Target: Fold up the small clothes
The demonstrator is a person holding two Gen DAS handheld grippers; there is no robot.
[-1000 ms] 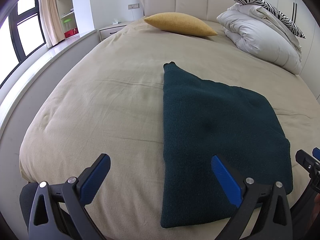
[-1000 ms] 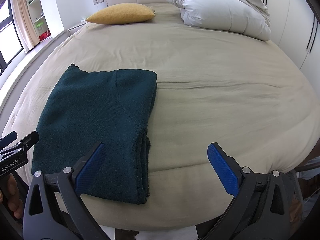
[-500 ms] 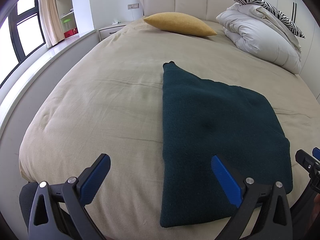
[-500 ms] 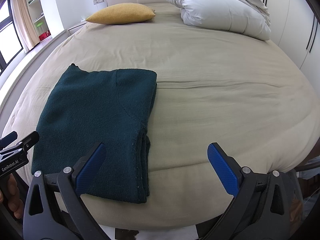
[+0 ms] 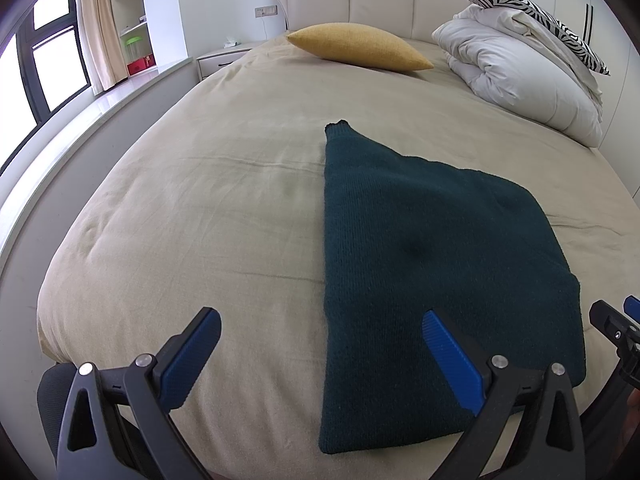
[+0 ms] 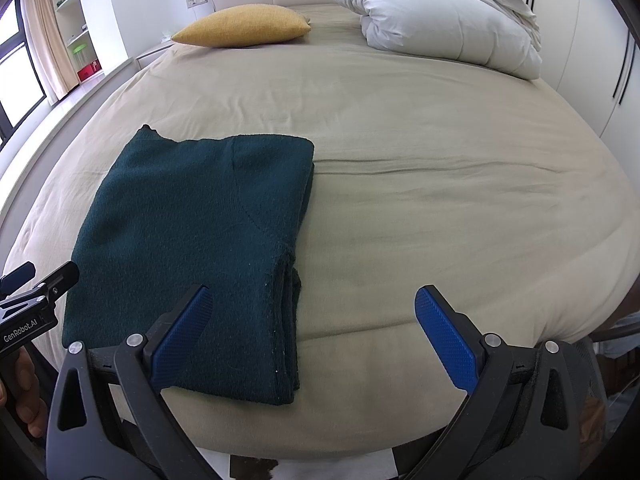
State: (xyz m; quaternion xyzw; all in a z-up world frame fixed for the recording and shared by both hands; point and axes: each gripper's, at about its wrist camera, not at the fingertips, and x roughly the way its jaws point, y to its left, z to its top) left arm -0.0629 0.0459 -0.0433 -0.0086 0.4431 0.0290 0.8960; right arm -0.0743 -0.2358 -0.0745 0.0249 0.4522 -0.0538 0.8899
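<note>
While both claws hang empty at the foot of the bed (image 5: 224, 184), a dark green knit garment (image 5: 432, 248) lies folded on the bedspread, well short of the yellow pillow (image 5: 360, 46).

The left gripper (image 5: 320, 360) and right gripper (image 6: 312, 336) each stand with jaws spread wide, gripping nothing; the right finger of the left one and the left finger of the right one overlap the garment's near part in view, though contact cannot be judged. The garment rests flat in several layers, its stacked edges showing along the side away from the window (image 5: 48, 60). Being a soft, thick knit, it will probably sag and slide layer over layer, light but limp. A sound hold would pinch all layers together at the near corners, one claw to each.
</note>
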